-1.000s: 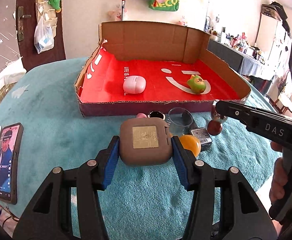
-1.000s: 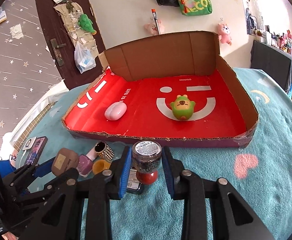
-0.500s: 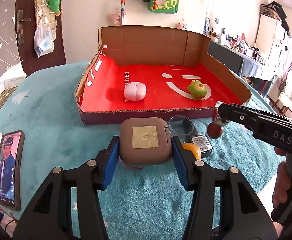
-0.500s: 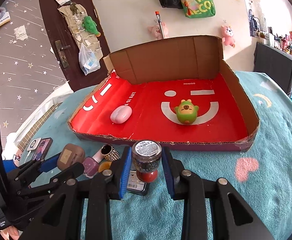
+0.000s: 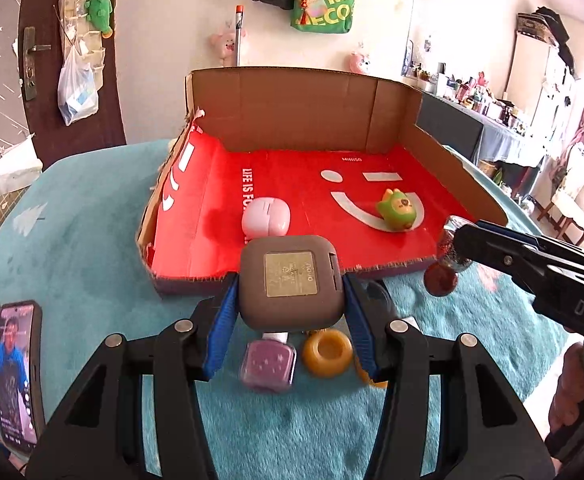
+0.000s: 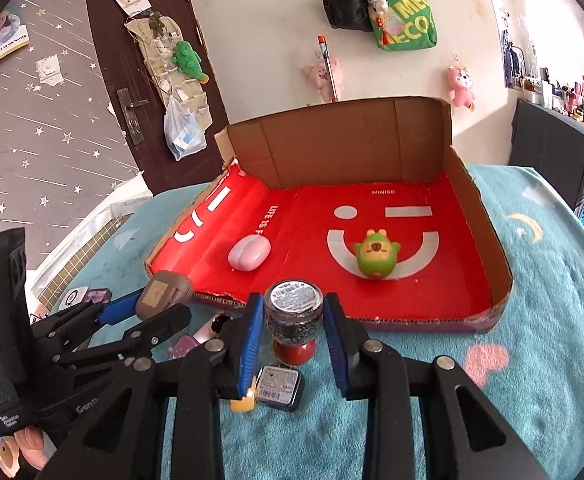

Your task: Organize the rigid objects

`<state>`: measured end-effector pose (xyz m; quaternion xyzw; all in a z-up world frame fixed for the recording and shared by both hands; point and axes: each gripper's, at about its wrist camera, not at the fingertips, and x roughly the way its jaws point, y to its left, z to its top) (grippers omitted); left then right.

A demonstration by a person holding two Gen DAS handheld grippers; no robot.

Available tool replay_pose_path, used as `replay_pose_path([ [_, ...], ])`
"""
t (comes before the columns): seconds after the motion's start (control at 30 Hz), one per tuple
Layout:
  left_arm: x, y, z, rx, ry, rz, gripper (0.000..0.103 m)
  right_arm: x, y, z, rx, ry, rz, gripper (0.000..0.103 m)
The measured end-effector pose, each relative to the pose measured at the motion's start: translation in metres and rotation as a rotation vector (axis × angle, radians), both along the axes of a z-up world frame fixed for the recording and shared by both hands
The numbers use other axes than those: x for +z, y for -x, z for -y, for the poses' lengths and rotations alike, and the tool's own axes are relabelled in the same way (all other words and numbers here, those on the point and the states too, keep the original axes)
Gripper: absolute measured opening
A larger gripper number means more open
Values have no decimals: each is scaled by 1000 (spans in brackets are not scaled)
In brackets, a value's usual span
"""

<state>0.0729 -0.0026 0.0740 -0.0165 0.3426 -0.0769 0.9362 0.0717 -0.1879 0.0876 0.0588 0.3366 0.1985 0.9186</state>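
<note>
My left gripper (image 5: 290, 300) is shut on a brown rounded square case (image 5: 290, 282) and holds it above the teal cloth, just before the front wall of the red-lined cardboard box (image 5: 196, 280). My right gripper (image 6: 293, 320) is shut on a glitter bottle with a red ball cap (image 6: 293, 312), held upside down near the box front; it also shows in the left wrist view (image 5: 447, 256). In the box lie a pink case (image 5: 266, 216) and a green toy (image 5: 397, 210).
Under the left gripper lie a purple nail polish bottle (image 5: 268, 364) and a yellow ring (image 5: 327, 352). A small dark tin (image 6: 279, 382) lies under the right gripper. A phone (image 5: 16, 372) lies at the cloth's left edge.
Both grippers have risen and moved toward the box with their objects. The purple bottle and yellow ring are now uncovered below the left gripper.
</note>
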Motion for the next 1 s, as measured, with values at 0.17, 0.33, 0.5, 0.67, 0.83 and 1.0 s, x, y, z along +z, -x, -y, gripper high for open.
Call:
replay_pose_path([
  [0.17, 4, -14, -1, -1, 0, 2, 49, 4, -10, 0, -5, -1, 7, 33],
  [0.33, 3, -31, 0, -2, -2, -14, 49, 5, -21, 1, -12, 5, 8, 33],
  [0.5, -6, -49, 2, -8, -8, -55, 49, -2, -34, 3, -20, 11, -8, 33],
  [0.67, -16, -67, 3, -17, -6, -107, 49, -6, -47, 6, -34, 13, -17, 33],
  [0.83, -25, -79, 3, -15, -13, -145, 49, -17, -61, 9, -45, 17, -52, 33],
  [1.0, -33, -86, 2, -19, -13, -175, 49, -29, -69, 7, -44, 20, -85, 33],
])
